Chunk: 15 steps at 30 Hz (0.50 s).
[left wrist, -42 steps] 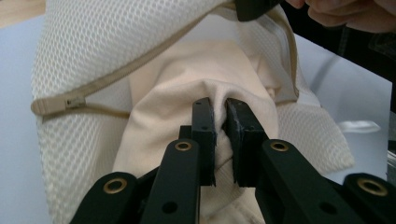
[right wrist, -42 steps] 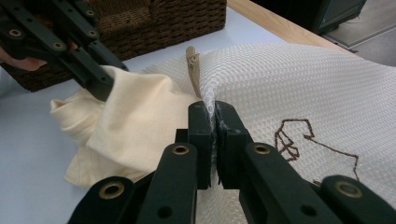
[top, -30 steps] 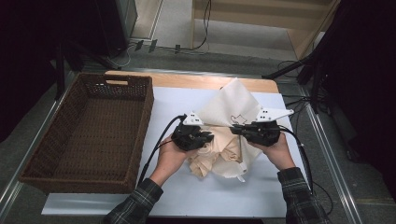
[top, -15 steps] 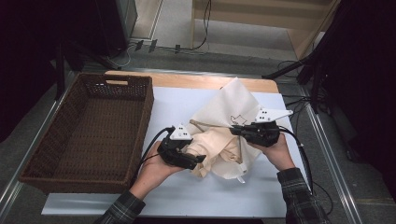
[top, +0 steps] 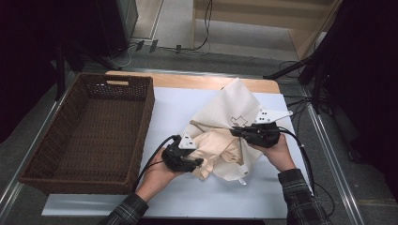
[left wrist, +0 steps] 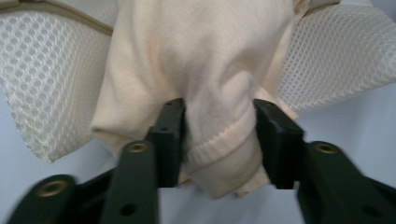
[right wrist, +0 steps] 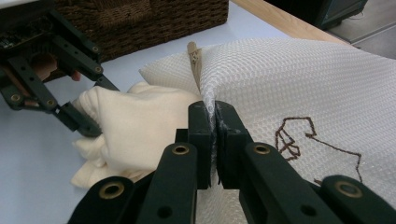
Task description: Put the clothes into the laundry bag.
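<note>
a white-topped surface (top: 187, 201) with a wooden far edge is carrying a brown wicker basket (top: 89, 131) on its left side, and a white mesh bag (top: 230, 110) with a cream garment (top: 213, 150) is lying right of the middle.

Grey floor (top: 28, 154), pale wooden furniture (top: 263, 18), trailing cables (top: 141, 47).

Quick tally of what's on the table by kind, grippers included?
Grippers: 2, left and right
Mesh bag: 1
Cream garment: 1
Wicker basket: 1
Total: 5
</note>
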Available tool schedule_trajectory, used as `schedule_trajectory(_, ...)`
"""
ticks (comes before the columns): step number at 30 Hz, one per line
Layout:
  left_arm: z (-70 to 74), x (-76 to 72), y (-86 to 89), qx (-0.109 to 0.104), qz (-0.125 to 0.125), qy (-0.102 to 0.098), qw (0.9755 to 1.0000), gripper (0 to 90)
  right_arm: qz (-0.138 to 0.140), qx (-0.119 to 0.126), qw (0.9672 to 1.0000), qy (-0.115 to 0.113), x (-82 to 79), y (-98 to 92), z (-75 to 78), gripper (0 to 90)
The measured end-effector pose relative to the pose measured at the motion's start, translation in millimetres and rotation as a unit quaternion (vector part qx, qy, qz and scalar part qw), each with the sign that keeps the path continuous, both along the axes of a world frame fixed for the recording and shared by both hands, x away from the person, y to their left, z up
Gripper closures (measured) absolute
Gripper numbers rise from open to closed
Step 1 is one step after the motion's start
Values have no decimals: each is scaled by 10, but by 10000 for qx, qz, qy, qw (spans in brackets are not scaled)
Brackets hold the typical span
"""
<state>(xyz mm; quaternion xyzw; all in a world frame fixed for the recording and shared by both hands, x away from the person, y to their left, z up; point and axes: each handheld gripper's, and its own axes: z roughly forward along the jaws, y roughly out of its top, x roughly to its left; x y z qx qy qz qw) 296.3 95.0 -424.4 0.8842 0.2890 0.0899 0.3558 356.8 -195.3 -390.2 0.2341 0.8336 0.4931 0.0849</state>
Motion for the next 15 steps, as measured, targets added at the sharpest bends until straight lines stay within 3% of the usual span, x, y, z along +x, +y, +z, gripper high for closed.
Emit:
schedule_trajectory(2, 46, 6, 14, -157, 5, -23, 9999, 701, 4, 1, 10000, -7, -1, 1, 1, 870)
schedule_trajectory(5, 126, 38, 26, -431, 39, -20, 9991, 769, -7, 10, 10000, 0, -3, 1, 7, 870)
schedule_trajectory(15, 213, 225, -127, -836, 178, -111, 9963, 798, 6, 21, 10000, -2, -5, 4, 13, 870)
